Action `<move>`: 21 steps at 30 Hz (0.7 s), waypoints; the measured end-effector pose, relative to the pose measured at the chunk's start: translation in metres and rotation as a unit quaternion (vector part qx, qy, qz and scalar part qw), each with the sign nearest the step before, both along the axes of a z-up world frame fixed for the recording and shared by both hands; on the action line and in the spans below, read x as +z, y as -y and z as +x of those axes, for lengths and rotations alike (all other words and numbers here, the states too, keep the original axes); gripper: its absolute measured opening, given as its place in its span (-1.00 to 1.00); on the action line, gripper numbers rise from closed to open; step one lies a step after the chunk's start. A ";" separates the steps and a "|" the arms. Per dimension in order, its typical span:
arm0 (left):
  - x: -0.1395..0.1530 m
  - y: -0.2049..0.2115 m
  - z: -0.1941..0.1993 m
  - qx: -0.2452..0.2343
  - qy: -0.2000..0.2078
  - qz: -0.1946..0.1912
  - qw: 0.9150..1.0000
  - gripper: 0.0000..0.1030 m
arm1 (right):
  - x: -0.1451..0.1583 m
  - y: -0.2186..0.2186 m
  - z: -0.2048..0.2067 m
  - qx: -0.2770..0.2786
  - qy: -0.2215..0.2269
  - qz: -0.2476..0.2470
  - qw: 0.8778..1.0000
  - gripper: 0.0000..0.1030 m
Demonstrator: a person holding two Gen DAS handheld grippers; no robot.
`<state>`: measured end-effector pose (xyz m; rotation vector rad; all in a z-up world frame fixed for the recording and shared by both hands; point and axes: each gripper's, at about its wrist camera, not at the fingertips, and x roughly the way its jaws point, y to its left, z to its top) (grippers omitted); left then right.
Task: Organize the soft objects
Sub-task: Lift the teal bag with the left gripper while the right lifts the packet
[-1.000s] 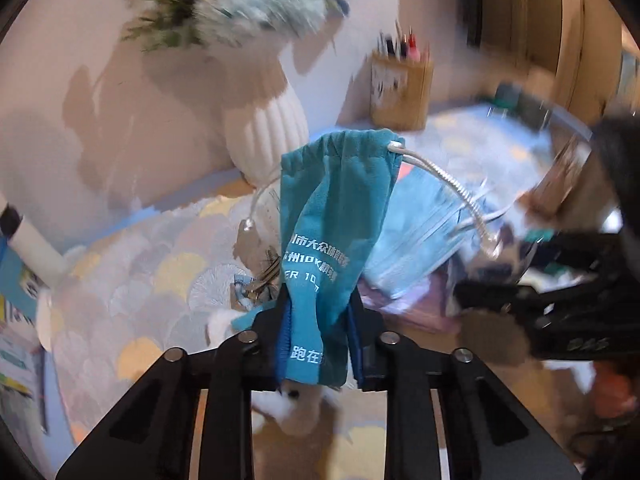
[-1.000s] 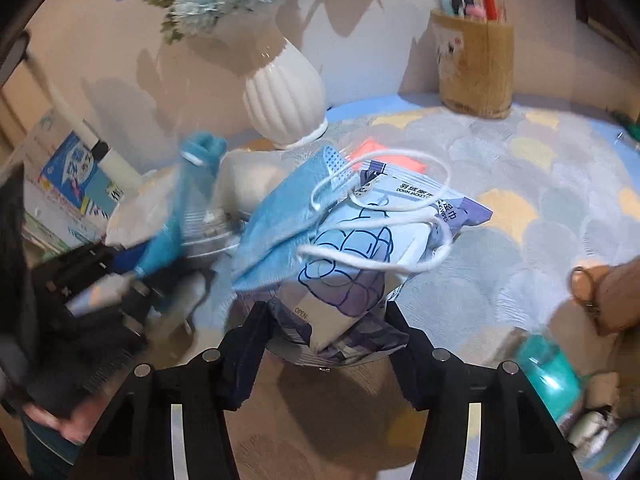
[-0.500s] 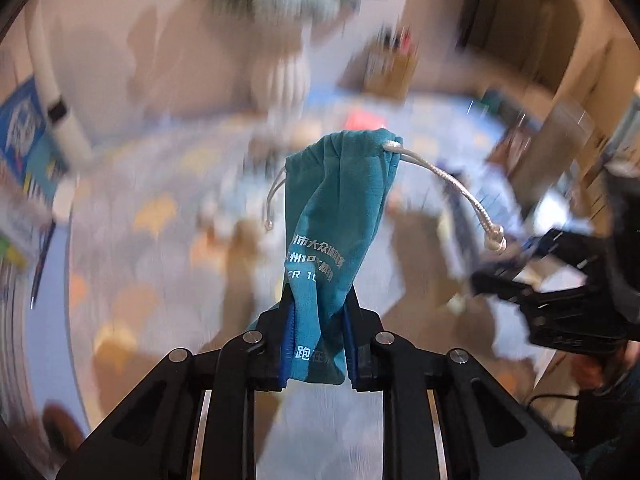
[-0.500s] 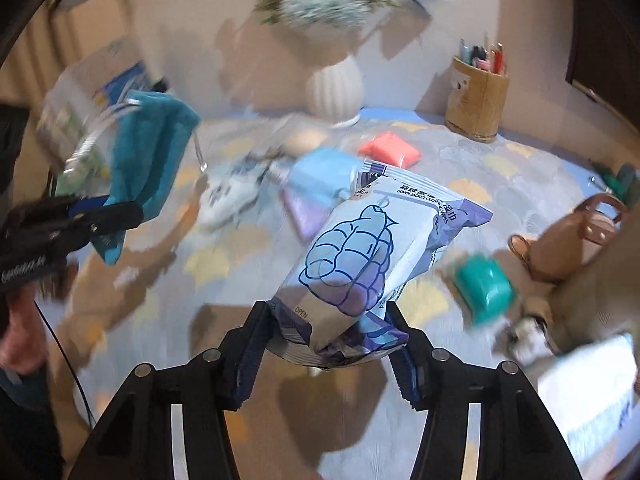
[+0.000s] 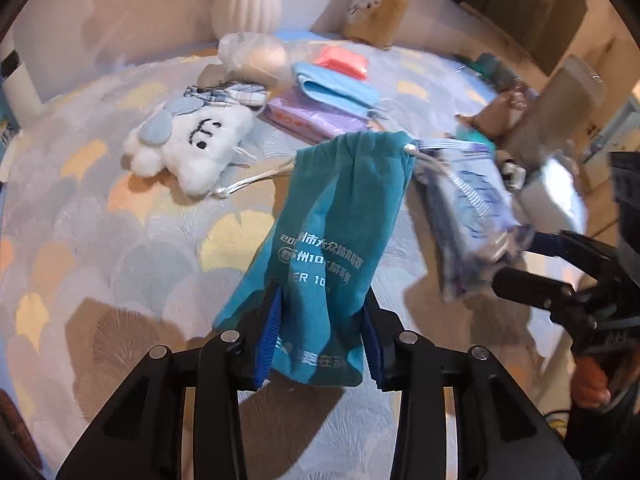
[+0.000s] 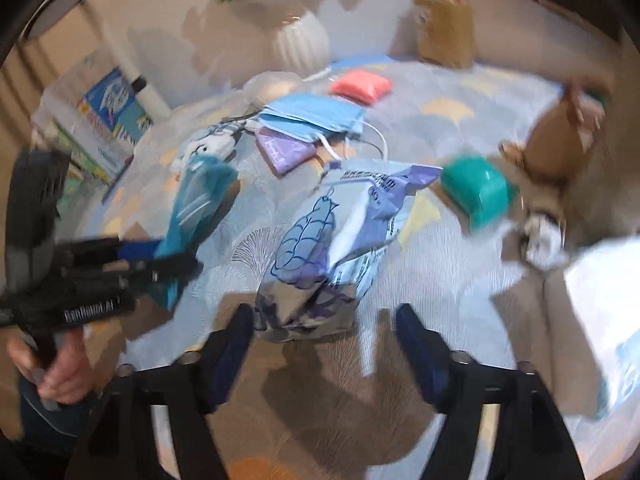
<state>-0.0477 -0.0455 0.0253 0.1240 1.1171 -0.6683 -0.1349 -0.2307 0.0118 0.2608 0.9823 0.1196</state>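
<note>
- Plush cloud toy [image 5: 196, 144], white with a stitched face, lies on the patterned tablecloth [image 5: 100, 240], left of the teal drawstring pouch [image 5: 336, 240] and apart from it.
- Behind the pouch: a stack of blue face masks [image 5: 336, 92] on a purple packet [image 5: 316, 118], with a pink pad [image 5: 344, 62] beyond them.
- Left gripper [image 5: 320, 340]: jaws have just been opening and stand part open. The pouch's lower end sits between the blue pads [image 5: 270, 336]; whether they still press on the cloth cannot be told.
- The pouch leans away from the gripper; its silver cord trails to the left.
- Right of the pouch: a blue-and-white plastic packet [image 6: 332, 240] with a grape-like drawing, standing on the cloth.
- Right gripper [image 6: 324, 344]: jaws have just been opening and stand wide. The packet's lower end is between the fingers, with a clear gap on each side; it is not gripped.
- Further right of the pouch: a teal box [image 6: 478, 190], near the packet but apart from it.
</note>
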 end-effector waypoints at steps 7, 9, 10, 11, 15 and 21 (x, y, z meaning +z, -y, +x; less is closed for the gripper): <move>0.013 -0.031 -0.002 0.018 0.020 -0.082 0.996 0.87 | 0.002 -0.012 0.012 -0.018 -0.002 0.047 0.999 0.70; 0.010 -0.029 -0.003 0.019 0.030 -0.064 0.997 0.89 | -0.001 -0.014 0.016 -0.022 -0.002 0.049 0.999 0.70; 0.009 -0.026 -0.004 0.012 0.027 -0.061 0.998 0.89 | -0.002 -0.015 0.016 -0.024 -0.003 0.045 0.999 0.70; 0.008 -0.025 -0.005 0.008 0.025 -0.061 0.998 0.89 | -0.004 -0.015 0.017 -0.024 -0.004 0.039 0.999 0.70; 0.005 -0.006 -0.003 -0.032 0.018 -0.056 0.998 0.89 | -0.008 -0.012 0.019 -0.027 -0.008 0.031 0.999 0.70; -0.019 0.038 0.000 -0.078 0.050 0.064 0.994 0.83 | -0.008 -0.013 0.022 -0.029 -0.005 0.008 1.000 0.70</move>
